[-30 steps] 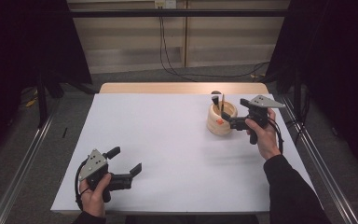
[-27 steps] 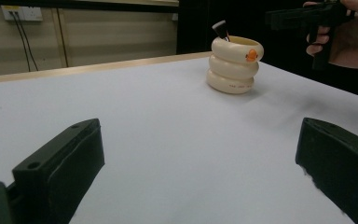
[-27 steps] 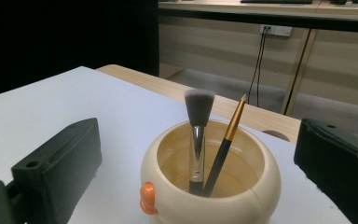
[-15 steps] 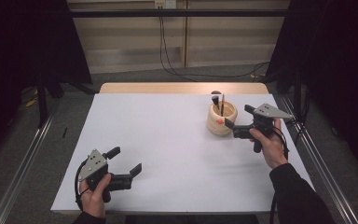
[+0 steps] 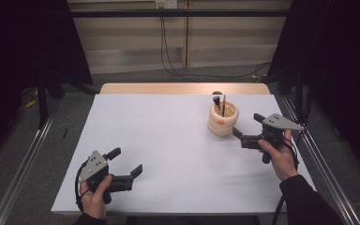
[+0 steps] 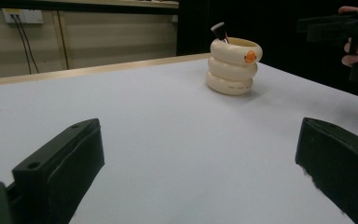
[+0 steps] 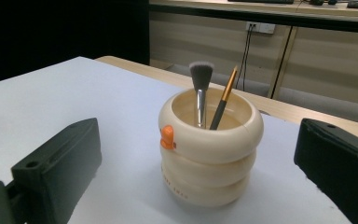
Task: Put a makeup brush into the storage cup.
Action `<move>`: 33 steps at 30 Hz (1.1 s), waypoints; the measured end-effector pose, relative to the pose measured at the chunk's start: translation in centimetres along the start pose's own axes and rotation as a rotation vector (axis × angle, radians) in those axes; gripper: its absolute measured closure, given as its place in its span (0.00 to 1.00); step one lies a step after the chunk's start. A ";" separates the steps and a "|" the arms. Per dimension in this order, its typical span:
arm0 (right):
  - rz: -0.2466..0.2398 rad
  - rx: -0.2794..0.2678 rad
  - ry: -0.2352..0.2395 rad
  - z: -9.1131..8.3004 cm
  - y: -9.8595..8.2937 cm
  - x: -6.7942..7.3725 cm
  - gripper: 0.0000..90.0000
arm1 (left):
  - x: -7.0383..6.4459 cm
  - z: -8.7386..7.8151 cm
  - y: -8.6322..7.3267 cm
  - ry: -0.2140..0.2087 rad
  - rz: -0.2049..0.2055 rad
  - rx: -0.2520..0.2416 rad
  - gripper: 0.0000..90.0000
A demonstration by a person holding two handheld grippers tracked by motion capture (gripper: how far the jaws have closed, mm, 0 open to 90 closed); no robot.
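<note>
Subject of work: a cream ringed holder (image 7: 210,149) standing upright on the white table (image 5: 168,140), with two brushes inside it — a silver-handled makeup brush (image 7: 200,88) with a dense grey head, and a thinner dark brush (image 7: 223,100) with an orange-brown tip. Both lean against the holder's far inner wall, heads up, well proud of the rim. A small orange tab sits on the holder's side facing the right gripper.

Right gripper (image 5: 249,131): just beside the holder, on its near-right side, jaws spread wide and holding nothing; in the right gripper view the holder stands between the two jaws, untouched. Left gripper (image 5: 126,161): well apart from the holder, at the table's near-left corner, jaws likewise wide and empty.

Handling judgement: the holder looks rigid, smooth and possibly glazed or plastic — likely slippery across its bulging rings, and light enough to tip or skid if pushed at the rim. The brushes look light and stiff in the handle, soft only at the bristles. Best hold on either brush is the exposed shaft just above the holder's rim, below the head; pinching the bristles would deform them. A straight upward draw should keep the holder from toppling — the free gripper could steady its lowest ring
</note>
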State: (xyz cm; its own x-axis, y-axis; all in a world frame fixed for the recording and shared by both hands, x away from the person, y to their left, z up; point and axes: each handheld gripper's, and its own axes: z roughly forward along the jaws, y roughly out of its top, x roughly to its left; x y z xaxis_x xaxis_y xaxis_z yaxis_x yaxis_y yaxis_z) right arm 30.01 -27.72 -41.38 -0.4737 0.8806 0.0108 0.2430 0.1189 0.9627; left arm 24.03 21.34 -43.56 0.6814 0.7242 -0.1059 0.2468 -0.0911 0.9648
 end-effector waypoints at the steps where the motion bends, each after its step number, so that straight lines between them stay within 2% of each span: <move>1: -0.002 -0.003 -0.008 -0.3 -0.2 0.1 0.00 | 0.0 0.0 0.0 0.003 -0.002 -0.003 0.01; 15: 0.005 0.029 -0.045 -4.2 -2.6 1.0 0.01 | 0.1 -0.6 -0.1 0.012 -0.008 -0.015 0.01; 21: 0.036 0.016 -0.066 -6.2 -3.2 1.3 0.01 | 0.1 -0.6 -0.1 0.017 -0.011 -0.014 0.01; 31: 0.065 0.011 -0.095 -8.4 -4.5 2.1 0.00 | 0.1 -0.5 -0.1 0.007 -0.006 -0.014 0.01; 33: 0.053 0.023 -0.102 -8.3 -4.8 2.1 0.00 | 0.1 -0.4 -0.1 0.010 -0.008 -0.011 0.01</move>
State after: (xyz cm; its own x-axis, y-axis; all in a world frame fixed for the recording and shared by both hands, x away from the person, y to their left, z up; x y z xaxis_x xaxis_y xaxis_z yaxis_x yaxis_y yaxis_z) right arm 20.83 -30.29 -43.69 -0.3718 0.9277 0.0329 0.2851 0.0804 0.9551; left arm 23.76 21.67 -43.56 0.6729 0.7314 -0.1109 0.2441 -0.0780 0.9666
